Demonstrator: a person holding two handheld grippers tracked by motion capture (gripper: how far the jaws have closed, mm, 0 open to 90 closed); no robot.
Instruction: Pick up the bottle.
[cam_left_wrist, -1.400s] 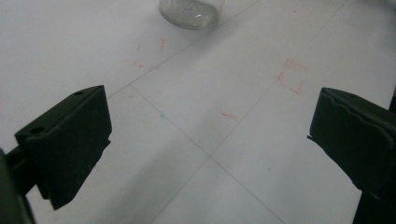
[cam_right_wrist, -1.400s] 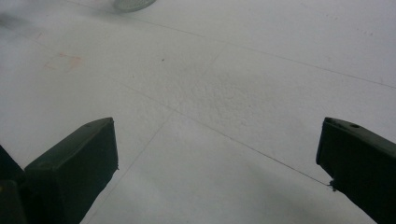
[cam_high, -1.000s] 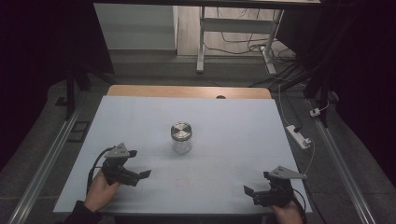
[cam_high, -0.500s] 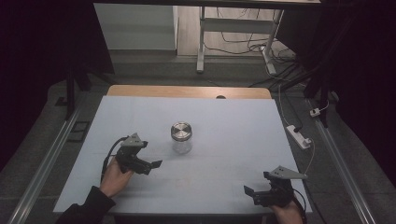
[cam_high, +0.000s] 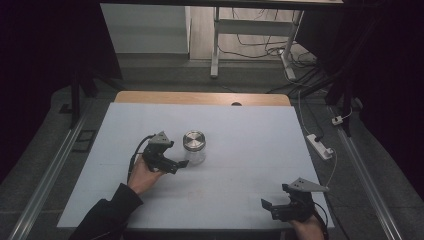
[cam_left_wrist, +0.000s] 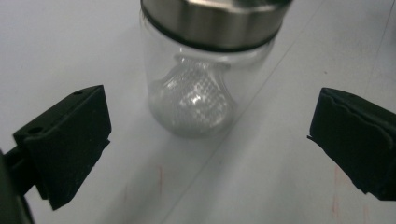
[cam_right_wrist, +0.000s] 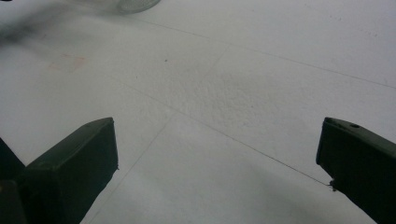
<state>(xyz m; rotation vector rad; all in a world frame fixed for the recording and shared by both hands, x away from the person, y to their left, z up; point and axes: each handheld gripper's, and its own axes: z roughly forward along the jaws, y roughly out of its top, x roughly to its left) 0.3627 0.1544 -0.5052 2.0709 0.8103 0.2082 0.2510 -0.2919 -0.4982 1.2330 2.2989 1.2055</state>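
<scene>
While gaping wide, empty | left hand-held gripper (cam_high: 176, 161) just beside jar (cam_high: 194, 146); apart

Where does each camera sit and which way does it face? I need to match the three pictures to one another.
High view: above the person's side, looking forward and down on the white table; shows both forearms, left gripper, right gripper.
Left gripper view: rides the left gripper, looking along its open jaws at the glass jar.
Right gripper view: rides the right gripper, looking over bare tabletop; open jaws.
Shared: the jar shows in the high view and the left gripper view.
</scene>
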